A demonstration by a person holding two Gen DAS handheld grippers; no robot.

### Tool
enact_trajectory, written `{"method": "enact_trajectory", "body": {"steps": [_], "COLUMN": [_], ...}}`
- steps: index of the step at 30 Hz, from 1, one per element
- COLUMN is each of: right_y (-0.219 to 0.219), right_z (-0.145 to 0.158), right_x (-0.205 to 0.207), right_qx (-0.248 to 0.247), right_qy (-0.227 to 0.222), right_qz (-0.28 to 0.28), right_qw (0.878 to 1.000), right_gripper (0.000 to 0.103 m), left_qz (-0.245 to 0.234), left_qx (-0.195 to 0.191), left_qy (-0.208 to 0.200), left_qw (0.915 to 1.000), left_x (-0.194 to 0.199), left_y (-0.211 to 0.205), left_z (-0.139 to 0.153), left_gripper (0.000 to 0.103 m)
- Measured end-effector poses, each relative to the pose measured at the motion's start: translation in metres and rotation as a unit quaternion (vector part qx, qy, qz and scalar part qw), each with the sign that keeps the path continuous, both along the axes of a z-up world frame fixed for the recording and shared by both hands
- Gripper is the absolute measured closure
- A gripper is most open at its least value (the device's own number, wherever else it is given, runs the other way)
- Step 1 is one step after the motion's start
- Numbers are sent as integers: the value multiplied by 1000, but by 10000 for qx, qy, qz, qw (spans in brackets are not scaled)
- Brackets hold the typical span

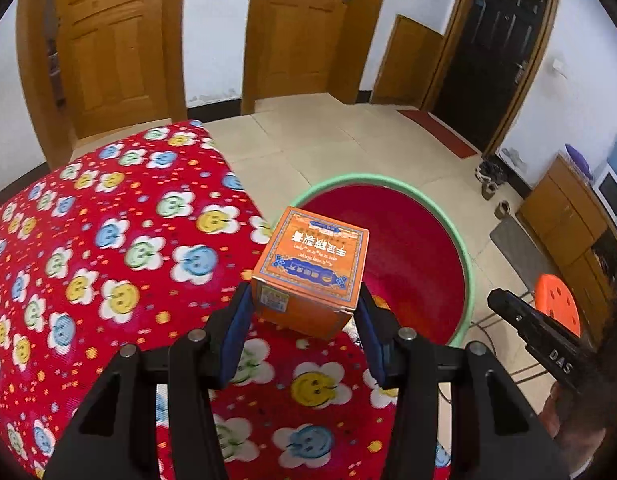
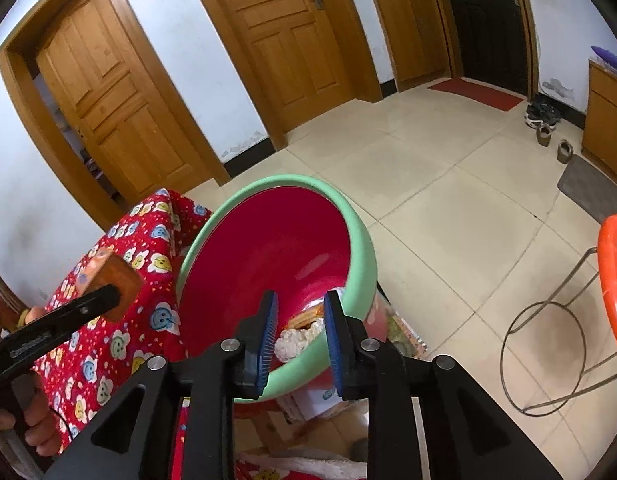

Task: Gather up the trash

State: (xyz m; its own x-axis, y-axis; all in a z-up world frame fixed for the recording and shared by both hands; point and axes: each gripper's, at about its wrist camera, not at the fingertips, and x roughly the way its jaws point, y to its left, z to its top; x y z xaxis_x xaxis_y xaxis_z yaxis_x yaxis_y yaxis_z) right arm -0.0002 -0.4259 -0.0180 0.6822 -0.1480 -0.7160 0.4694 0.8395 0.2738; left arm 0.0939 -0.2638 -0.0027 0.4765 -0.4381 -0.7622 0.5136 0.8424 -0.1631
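Over the near edge of the counter (image 1: 108, 240), which is draped in a red cloth printed with smiley flowers, the left gripper (image 1: 306, 312) is holding an orange box (image 1: 312, 276). Its jaws are standing about a box-width apart, pressing their blue pads against the box's two sides, and the box is riding clear above the cloth, tilted a little, with its printed top facing up. Just beyond it to the right, the green-rimmed red basin (image 1: 464, 264) is waiting, its rim lying near the box.

In the right wrist view, the right gripper (image 2: 300, 336) is hovering over the near rim of that basin, its jaws partly open and gripping nothing. Between them, inside the basin, a crumpled white tissue (image 2: 298, 338) and some orange-and-silver wrapper scraps (image 2: 312, 312) are lying against the near wall. The basin seems to be leaning toward the counter, though what is propping it is hidden.

The step in hand looks like carrying the box to the basin as trash. The next move probably calls for swinging the box further right until it is hanging fully over the red interior, then opening the jaws. Letting go too soon would risk the box catching the rim and tumbling to the floor (image 2: 448, 200).
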Motion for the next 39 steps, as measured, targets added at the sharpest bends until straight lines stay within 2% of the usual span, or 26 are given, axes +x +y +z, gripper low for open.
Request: {"method": "enact_trajectory", "body": {"steps": [5,7,9,11,14,18,25,28,39], "right_y": [-5,-6,-7,-7,-7,-1,19,31,93], "right_z": [-1,-1,-1,-1,0,4,14,21,49], "right_x": [-7,-8,-9,-10,-11,-11,-12,-14,-18], "right_qx": [19,44,74,68,69,58,34,2,-131], "right_qy": [20,-1,-30,-31,-42,-99,-169,-249,-537], "right_qz": [-53,-59,-72,-78,-43,47,217,337,919], "right_qw": [10000,10000,9999,9999,10000,9999,9996,9991,9942], "right_gripper": [75,63,61,60,56,49,35,30,25], "left_qz": [-145,-185,-209,-208,-162,-39,252,414,1296], "left_qx": [60,71,78,70,58,59,74,74,209], "left_qy": [38,29,12,24,27,28,-85,-141,-425], "left_qw": [9999,9998,9997,9998,9998,10000,9996,9990,9904], "left_x": [3,3,3,3,3,3,-11,-17,-48], "left_y": [-20,-26,-30,-31,-31,-23,6,22,99], "left_z": [-7,-9,-10,-10,-9,-7,5,11,39], "left_gripper": [53,53,52,46,44,35,24,23,21]}}
